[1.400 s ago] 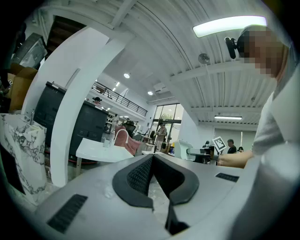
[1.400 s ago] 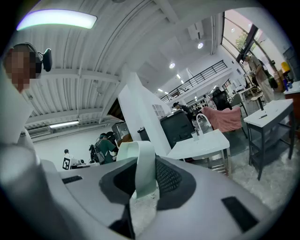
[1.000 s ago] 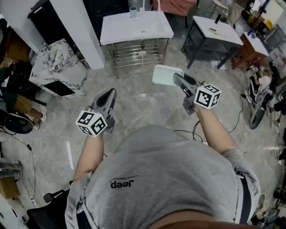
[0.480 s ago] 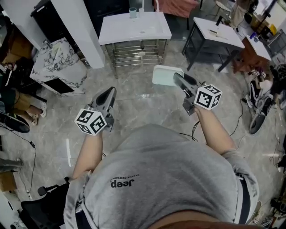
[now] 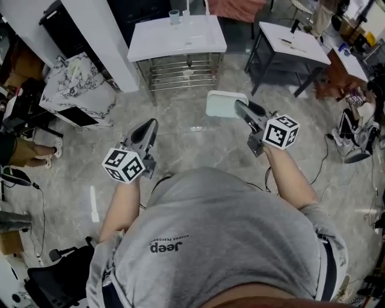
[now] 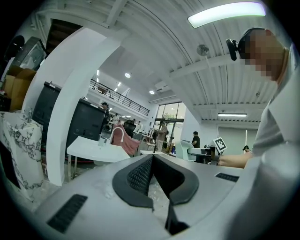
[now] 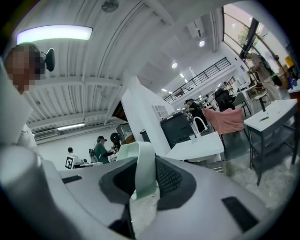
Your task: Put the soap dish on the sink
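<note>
A pale green soap dish (image 5: 224,103) hangs over the marble floor, and my right gripper (image 5: 239,108) is shut on its near edge. In the right gripper view the soap dish (image 7: 143,171) stands upright between the dark pads. The white sink (image 5: 175,37) with a faucet and a cup (image 5: 174,16) stands ahead, also seen as the sink (image 7: 197,146) in the right gripper view. My left gripper (image 5: 147,126) is held level at the left, shut with nothing between its tips (image 6: 152,157). The sink (image 6: 93,150) shows left of its jaws.
A chrome rack (image 5: 180,75) sits under the sink. A white column (image 5: 96,36) and a marbled box (image 5: 78,90) stand at the left. A dark-framed white table (image 5: 292,42) stands right of the sink. Shoes and cables (image 5: 355,135) lie at the right.
Both grippers have travelled level across the floor with the person, and the surroundings have shifted slightly in the head view. The grip on the soap dish is unchanged.
</note>
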Tool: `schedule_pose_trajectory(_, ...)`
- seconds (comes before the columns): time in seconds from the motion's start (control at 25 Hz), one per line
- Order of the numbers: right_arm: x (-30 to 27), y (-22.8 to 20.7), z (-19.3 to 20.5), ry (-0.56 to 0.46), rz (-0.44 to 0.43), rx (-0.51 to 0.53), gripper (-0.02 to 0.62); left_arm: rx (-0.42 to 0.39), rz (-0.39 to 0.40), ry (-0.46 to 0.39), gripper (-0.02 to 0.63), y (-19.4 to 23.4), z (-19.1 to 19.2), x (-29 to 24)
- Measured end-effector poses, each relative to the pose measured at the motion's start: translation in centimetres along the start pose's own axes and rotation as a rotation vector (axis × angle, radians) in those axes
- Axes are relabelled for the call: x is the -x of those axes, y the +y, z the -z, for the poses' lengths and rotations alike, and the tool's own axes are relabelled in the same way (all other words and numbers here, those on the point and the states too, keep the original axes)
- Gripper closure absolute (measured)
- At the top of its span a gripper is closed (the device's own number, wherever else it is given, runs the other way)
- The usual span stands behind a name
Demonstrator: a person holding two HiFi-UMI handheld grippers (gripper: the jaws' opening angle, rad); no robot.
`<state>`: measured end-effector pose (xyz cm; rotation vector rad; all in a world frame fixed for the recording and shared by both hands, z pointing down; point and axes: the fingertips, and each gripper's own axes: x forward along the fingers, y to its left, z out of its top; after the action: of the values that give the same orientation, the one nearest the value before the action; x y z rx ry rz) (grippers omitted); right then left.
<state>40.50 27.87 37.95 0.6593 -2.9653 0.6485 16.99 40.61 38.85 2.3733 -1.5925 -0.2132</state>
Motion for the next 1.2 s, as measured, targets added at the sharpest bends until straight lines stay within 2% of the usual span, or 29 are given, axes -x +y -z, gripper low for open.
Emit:
schedule_pose_trajectory(0.32,-6.1,-2.5,-0.8,0.014,0.027,-0.006,0.462,0.016,0.029,0.004,0.592,6.4,-1.1,-3.2)
schedule_pose_trajectory(0.68,-19.1,-5.4,-3.5,-0.024,0.077,0.007,0.462,0.003,0.135,-0.01,0.592,20.0,-5.0,-9.4)
schedule_pose_trajectory(0.8,-25.3,-6.4,-6.0,-0.044,0.096,0.004,0.462,-0.013,0.171,0.002,0.592,25.7,-8.0,-11.6)
schedule_pose_trajectory(0.96,-33.0,-7.6,-8.5,-0.028,0.111,-0.005,0.462,-0.003,0.184,0.014,0.592,32.7,-11.2,-13.7)
schedule_pose_trajectory(1.2,-40.1,-9.9,-9.5,0.005,0.11,-0.02,0.462,0.027,0.178,0.024,0.591,38.7,-12.0,-15.6)
